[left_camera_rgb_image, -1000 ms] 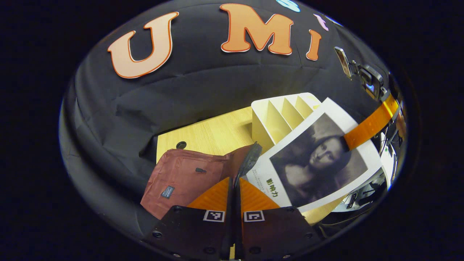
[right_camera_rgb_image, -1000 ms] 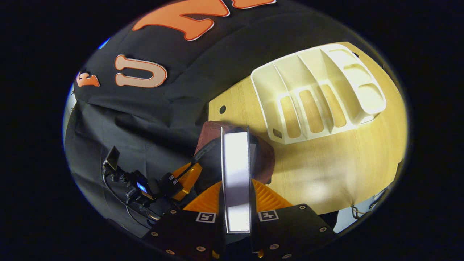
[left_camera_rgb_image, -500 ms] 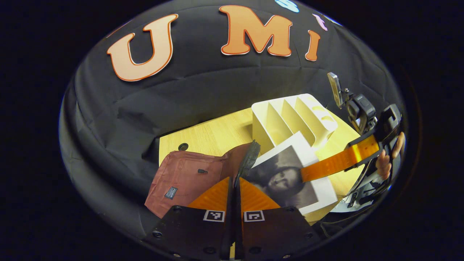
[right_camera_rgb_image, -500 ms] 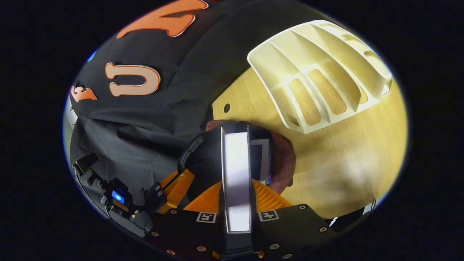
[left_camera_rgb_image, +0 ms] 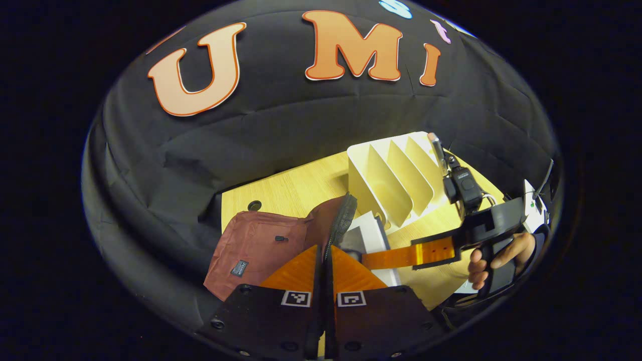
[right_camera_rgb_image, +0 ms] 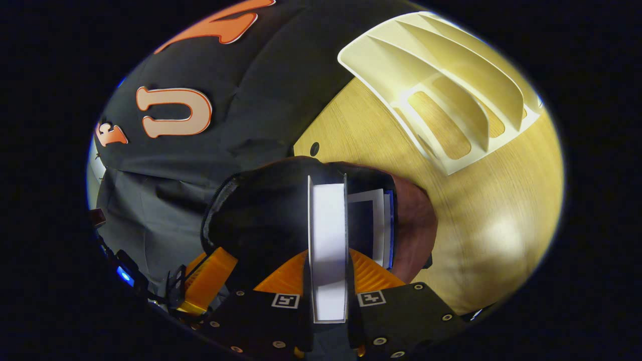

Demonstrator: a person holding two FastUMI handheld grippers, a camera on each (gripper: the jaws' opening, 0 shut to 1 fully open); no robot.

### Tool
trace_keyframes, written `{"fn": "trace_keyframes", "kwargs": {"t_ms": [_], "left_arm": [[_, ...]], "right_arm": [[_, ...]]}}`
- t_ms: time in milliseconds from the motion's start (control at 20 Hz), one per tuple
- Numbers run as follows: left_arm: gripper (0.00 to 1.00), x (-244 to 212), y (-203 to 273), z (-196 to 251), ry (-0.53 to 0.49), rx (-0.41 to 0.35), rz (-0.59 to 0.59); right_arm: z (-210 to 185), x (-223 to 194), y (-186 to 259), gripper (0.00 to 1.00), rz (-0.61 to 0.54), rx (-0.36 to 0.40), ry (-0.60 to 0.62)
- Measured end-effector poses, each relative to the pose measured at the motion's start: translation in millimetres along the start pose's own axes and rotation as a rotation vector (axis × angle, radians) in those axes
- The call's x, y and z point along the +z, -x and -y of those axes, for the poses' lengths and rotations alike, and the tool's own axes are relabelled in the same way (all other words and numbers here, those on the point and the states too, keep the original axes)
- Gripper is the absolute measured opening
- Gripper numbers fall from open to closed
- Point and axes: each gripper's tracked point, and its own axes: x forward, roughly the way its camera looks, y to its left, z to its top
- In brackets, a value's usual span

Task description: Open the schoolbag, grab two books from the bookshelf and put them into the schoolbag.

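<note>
Book (right_camera_rgb_image: 328,235) stands edge-on between the right gripper (right_camera_rgb_image: 328,260) fingers, which pinch it from both sides, its long axis running straight ahead of them into the dark mouth of the schoolbag (right_camera_rgb_image: 416,225). Just beside it, on the fingers' right, another book (right_camera_rgb_image: 373,220) seems already inside, though the shadow makes that hard to confirm. The left gripper (left_camera_rgb_image: 323,253) has its fingers pressed together on the bag's zipper edge (left_camera_rgb_image: 343,220), holding the opening up. The bookshelf (right_camera_rgb_image: 441,95) lies well ahead, slots bare.
</note>
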Motion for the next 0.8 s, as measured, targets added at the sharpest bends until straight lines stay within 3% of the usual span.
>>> {"fn": "trace_keyframes", "kwargs": {"t_ms": [650,700,800], "left_arm": [[0.05,6.2,9.7,4.3,-0.03,0.0,0.018],[0.05,6.2,9.1,3.6,-0.026,0.003,0.018],[0.05,4.0,9.4,1.4,-0.019,0.007,0.016]], "right_arm": [[-6.1,-14.5,-74.0,0.29,-0.033,0.019,0.046],[-3.2,-13.0,-79.1,0.29,-0.026,-0.012,0.059],[5.2,-11.1,-82.5,0.42,-0.02,-0.085,0.133]]}}
